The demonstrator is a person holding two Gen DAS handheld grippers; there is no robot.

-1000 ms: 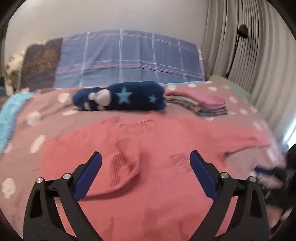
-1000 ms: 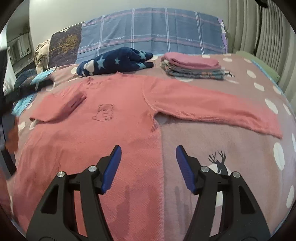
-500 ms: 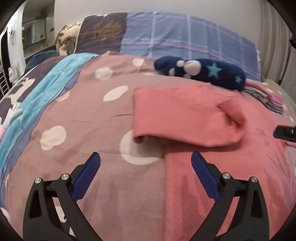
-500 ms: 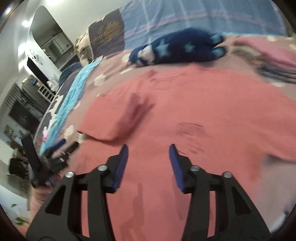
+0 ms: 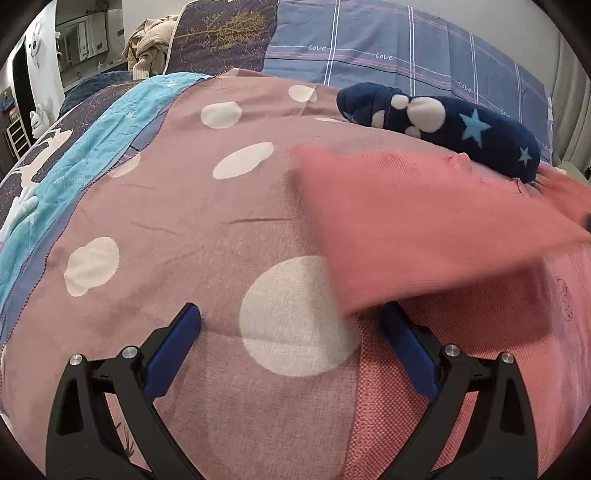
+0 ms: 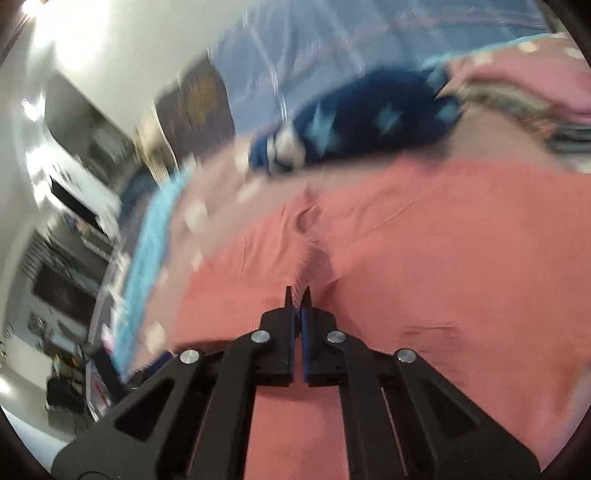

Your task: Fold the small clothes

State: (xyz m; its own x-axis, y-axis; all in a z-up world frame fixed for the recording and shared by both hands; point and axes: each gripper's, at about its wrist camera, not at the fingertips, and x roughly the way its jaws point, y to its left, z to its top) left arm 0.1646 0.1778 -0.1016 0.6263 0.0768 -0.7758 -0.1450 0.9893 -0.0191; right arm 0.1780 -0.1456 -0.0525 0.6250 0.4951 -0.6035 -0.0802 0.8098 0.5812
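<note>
Sleeve (image 5: 424, 229) up off the bedspread (image 5: 166, 229), running rightward from our left claw (image 5: 291, 328), jaws wide apart beneath its cuff. We have our right claw (image 6: 297, 293) pinched together on the pink top (image 6: 443, 258), so it's nearer and leads.

Bed cover (image 5: 192, 236): dusty pink with pale spots, spread over the whole bed. Turquoise blanket (image 5: 122, 122): lies along the cover's left edge, with a dark patterned one beyond it. Checked pillow (image 5: 388, 48): blue-grey, printed "love", propped at the head of the bed. Dark pillow (image 5: 225, 33) with a golden tree print: just beside it on the left. Beige knitwear (image 5: 147, 55): bunched left of the dark pillow. Room furniture (image 6: 70, 236): blurred, at far left.
</note>
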